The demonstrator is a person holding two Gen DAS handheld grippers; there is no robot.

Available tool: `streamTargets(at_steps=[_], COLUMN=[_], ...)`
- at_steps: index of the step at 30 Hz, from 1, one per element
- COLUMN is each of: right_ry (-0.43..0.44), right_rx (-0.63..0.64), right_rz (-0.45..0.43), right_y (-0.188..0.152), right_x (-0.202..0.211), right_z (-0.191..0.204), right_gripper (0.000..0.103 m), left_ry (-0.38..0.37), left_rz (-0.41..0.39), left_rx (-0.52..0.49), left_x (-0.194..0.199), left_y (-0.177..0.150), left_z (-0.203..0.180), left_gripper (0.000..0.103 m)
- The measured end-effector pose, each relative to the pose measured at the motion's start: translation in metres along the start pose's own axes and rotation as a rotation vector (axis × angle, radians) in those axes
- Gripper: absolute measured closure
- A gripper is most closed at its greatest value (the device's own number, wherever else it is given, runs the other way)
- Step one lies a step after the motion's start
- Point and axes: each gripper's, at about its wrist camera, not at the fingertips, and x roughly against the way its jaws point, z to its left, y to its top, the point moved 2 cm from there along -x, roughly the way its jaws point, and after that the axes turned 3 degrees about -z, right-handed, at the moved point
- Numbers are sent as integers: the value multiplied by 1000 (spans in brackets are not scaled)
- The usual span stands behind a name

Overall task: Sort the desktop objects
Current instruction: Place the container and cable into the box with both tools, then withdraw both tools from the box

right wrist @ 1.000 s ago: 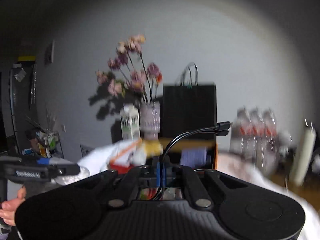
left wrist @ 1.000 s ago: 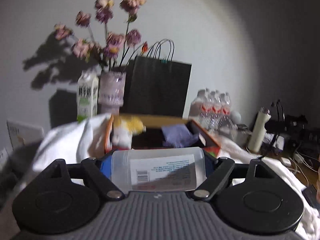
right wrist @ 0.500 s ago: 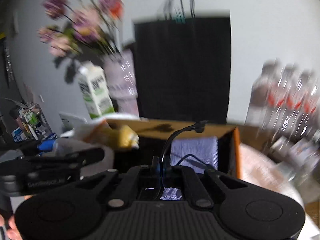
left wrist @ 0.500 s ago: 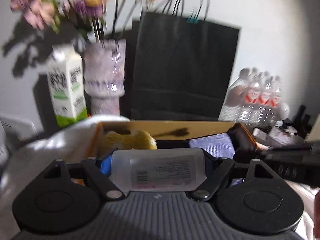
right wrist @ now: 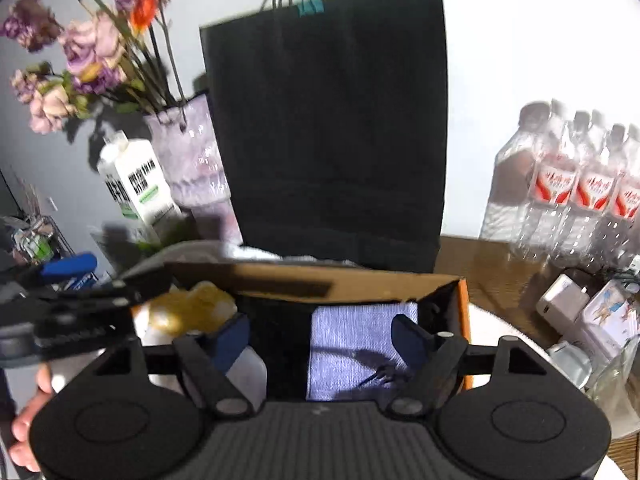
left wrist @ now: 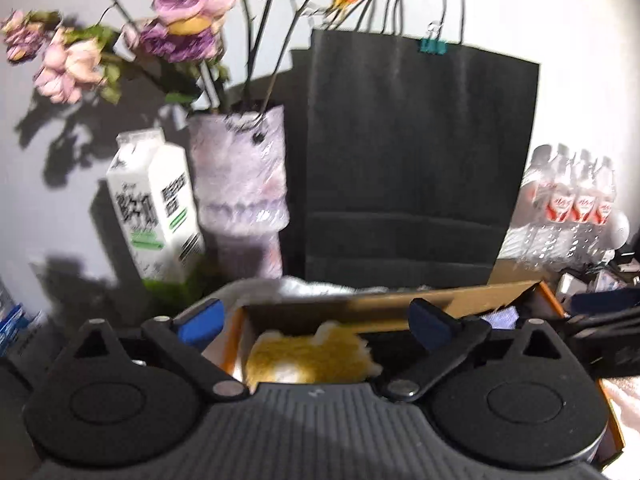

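Note:
A cardboard box [left wrist: 400,300] with orange outer walls lies just below both grippers. Inside it are a yellow plush toy [left wrist: 312,356], a purple cloth [right wrist: 352,340], a clear plastic container [right wrist: 250,368] and a black cable [right wrist: 380,372] lying on the cloth. My left gripper [left wrist: 316,322] hangs over the plush toy, its jaws opening wide with nothing between the blue pads. My right gripper [right wrist: 320,340] hangs over the cloth, its jaws also opening and holding nothing. The container sits beside its left finger. A hand [right wrist: 28,420] holds the left gripper.
A tall black paper bag [left wrist: 416,160] stands right behind the box. Left of it are a vase of dried flowers [left wrist: 240,176] and a milk carton [left wrist: 156,208]. Water bottles [right wrist: 568,192], a charger [right wrist: 560,300] and small packets crowd the wooden table on the right.
Both grippers moved forward over the box. The left one let go of the clear container and the right one let go of the black cable. Both now stand open.

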Motion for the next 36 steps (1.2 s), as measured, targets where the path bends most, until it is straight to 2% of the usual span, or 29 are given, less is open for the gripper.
streamTargets(at_steps=[6,10,13,17,19,22,27,30,32,34,36], right_ry=[11,38,66,124,123,90,56,-57,-128,-168,-139], right_rx=[30,37,35,68,103,164,199,223,233,237,241], right_rz=[1,-22,-54,-93,-133,-175,-248,-318,-326,-331,-309], right_y=[-1,-12,-32,-79,-107,-152,-240,-294,-321,-341,-354], right_x=[26,59,91,137,160,191,228,236,237,240,243], right_z=[1,-1,-2,5,9,16,29,41,52,61,69], right_gripper=[22,21,19,17,14,11,5,4,4,4,4], left_ry=[34,24,12,14,4,-51,-150,-144,-157,-243,-301], left_rz=[161,128,90,64,92,89,-2,-31,-25,-3,-5], left_rx=[-8,-36,-9,25,33,48,33,33,94,199,255], left_x=[13,53,89,133,151,189,251,275,292,311,331], left_y=[-15,-27,-41,-77,-103,-146,-216,-251,-272,-287,-293], left_z=[11,17,23,29,32,37,36,32,32,35,36], left_gripper=[2,2,1,0,0,0,0,0,0,0,0])
